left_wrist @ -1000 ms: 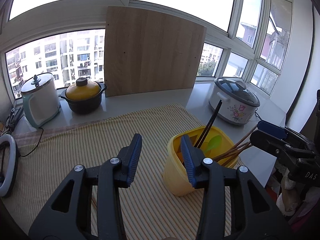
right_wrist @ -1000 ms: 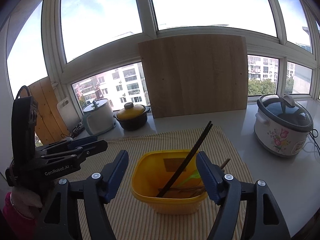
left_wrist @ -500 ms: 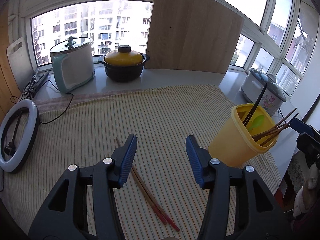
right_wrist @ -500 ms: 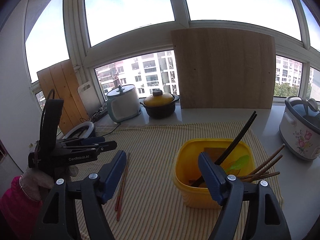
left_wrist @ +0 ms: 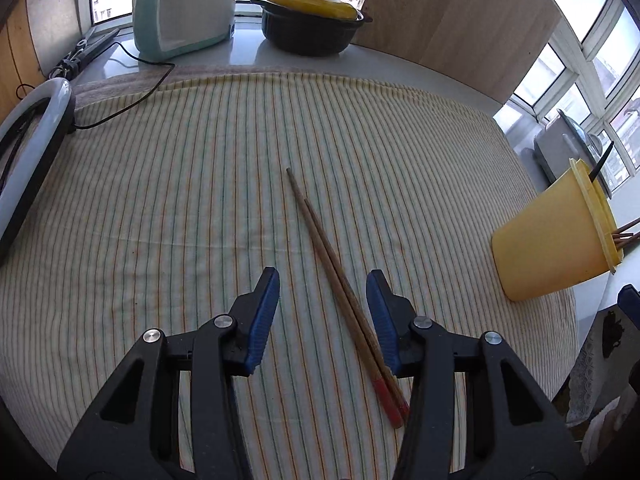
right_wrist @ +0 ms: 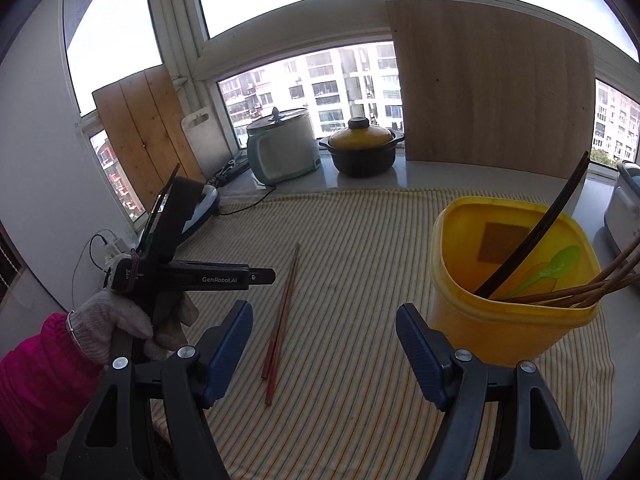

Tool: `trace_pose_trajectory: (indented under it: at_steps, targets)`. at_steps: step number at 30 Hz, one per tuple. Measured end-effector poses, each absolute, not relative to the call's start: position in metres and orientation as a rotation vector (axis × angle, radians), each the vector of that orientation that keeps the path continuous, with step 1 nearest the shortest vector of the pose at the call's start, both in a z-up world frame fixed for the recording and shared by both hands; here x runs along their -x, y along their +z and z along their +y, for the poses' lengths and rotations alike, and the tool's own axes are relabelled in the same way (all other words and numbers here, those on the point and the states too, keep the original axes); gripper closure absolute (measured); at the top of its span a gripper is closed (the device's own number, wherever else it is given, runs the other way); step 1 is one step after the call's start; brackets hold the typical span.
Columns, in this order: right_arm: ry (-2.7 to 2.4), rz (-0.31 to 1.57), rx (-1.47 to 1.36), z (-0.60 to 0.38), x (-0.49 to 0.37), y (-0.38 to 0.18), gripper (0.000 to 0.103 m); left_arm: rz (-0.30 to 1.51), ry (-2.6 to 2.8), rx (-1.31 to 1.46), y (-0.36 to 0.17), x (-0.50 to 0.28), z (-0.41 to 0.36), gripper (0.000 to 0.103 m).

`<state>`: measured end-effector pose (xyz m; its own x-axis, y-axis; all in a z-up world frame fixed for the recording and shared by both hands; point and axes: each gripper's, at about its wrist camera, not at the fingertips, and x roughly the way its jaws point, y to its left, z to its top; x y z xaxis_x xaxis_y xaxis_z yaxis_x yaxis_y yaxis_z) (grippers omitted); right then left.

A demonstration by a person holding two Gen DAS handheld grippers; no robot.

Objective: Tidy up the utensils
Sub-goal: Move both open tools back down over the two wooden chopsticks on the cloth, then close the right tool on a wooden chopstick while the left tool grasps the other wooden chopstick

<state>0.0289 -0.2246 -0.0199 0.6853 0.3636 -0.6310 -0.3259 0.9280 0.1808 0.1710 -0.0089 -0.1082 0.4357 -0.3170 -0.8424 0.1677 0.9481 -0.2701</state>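
Left claw [left_wrist: 323,312] spread wide, nothing held, poised over the pair of chopsticks [left_wrist: 340,292] lying side by side on the striped cloth [left_wrist: 180,184]; red ends point toward the camera. Right claw [right_wrist: 324,346] also wide and unloaded. Only the right view shows inside the yellow bin [right_wrist: 508,320] (black chopsticks, green spoon, wooden sticks); left view gives its outer wall.

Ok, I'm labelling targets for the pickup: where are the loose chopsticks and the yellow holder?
loose chopsticks [left_wrist: 335,276], left wrist view, middle of the shafts.
yellow holder [right_wrist: 508,332], right wrist view, front wall below the rim.
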Motion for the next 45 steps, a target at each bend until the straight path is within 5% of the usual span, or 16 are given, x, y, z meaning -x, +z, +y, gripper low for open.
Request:
trace_pose_trajectory:
  at_steps: [3, 15, 39, 45]
  targets:
    - [0.387, 0.732, -0.059, -0.224, -0.029, -0.024, 0.027, 1.113, -0.299, 0.181, -0.122, -0.177, -0.008, 0.076]
    - [0.385, 0.774, -0.105, -0.227, -0.034, -0.031, 0.027, 1.148, -0.287, 0.153, -0.136, -0.188, -0.019, 0.087]
    - [0.378, 0.791, -0.148, -0.230, -0.033, -0.032, 0.027, 1.160, -0.248, 0.004, -0.139, -0.199, -0.046, 0.088]
    - [0.392, 0.797, -0.127, -0.219, -0.038, -0.029, 0.027, 1.158, -0.254, 0.055, -0.139, -0.200, -0.031, 0.095]
